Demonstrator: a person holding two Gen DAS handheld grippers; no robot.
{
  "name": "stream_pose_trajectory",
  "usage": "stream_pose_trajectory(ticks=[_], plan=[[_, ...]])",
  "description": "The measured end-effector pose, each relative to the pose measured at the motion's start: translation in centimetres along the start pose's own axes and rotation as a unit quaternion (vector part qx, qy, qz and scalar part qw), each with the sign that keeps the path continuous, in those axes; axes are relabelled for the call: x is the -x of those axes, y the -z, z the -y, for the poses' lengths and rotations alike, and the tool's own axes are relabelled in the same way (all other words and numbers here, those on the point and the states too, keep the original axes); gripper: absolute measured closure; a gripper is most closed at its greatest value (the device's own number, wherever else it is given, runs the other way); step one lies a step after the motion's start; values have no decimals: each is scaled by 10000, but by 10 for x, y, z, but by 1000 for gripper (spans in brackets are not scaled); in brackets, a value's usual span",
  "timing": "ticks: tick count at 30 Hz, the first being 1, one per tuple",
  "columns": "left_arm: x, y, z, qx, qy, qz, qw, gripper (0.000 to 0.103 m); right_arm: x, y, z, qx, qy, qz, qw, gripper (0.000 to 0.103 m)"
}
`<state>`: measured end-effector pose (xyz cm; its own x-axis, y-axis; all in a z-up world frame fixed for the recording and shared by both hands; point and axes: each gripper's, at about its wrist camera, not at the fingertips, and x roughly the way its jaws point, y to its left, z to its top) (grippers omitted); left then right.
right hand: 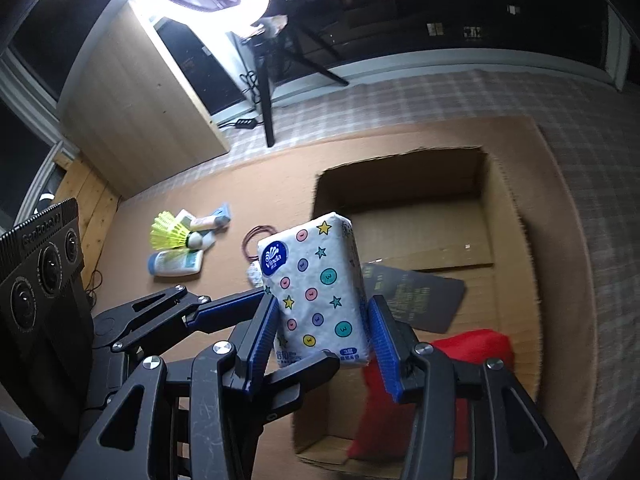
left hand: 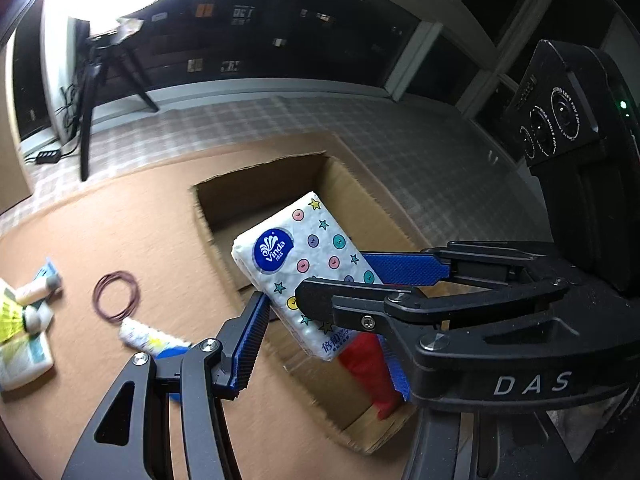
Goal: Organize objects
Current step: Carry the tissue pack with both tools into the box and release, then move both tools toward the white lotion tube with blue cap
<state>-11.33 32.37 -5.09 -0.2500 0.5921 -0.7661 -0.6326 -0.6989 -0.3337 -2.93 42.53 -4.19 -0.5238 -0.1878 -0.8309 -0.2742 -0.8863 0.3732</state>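
Note:
A white Vinda tissue pack (left hand: 304, 272) with coloured dots and stars hangs above the open cardboard box (left hand: 224, 200). Both grippers meet at it. My right gripper (right hand: 322, 328) is shut on the tissue pack (right hand: 316, 288), one blue finger on each side. My left gripper (left hand: 320, 344) reaches the pack from the left; its blue fingers sit along the pack's lower part, and whether they squeeze it is unclear. In the box lie a red pouch (right hand: 440, 392) and a dark flat card (right hand: 416, 296).
On the brown mat (right hand: 224, 184) left of the box lie a yellow shuttlecock (right hand: 170, 232), a white bottle (right hand: 176, 264), small tubes (right hand: 208, 222), a ring of red rubber bands (left hand: 116, 292) and a small packet (left hand: 148, 338). A ring light on a tripod (right hand: 266, 92) stands behind.

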Motion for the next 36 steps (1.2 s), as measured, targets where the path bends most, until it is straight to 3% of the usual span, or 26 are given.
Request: stream_pose_trajectory(ticks=[5,9,23,36], plan=[[-12,-6,11,-104,26,-48,9999,45,5,0,11,-32,97,21,9999,58],[-14,-8,13,-125,-16,-54,9999,40,7,1,14,-42,315,103,9994,43],[4,3,-13,4,-148,-26,9999,40,2,1,1,-39,309,83,9995,42],[56,29,-87,435,-568,100,9974,40,-7,3,-29,-51,138,80,9999,42]])
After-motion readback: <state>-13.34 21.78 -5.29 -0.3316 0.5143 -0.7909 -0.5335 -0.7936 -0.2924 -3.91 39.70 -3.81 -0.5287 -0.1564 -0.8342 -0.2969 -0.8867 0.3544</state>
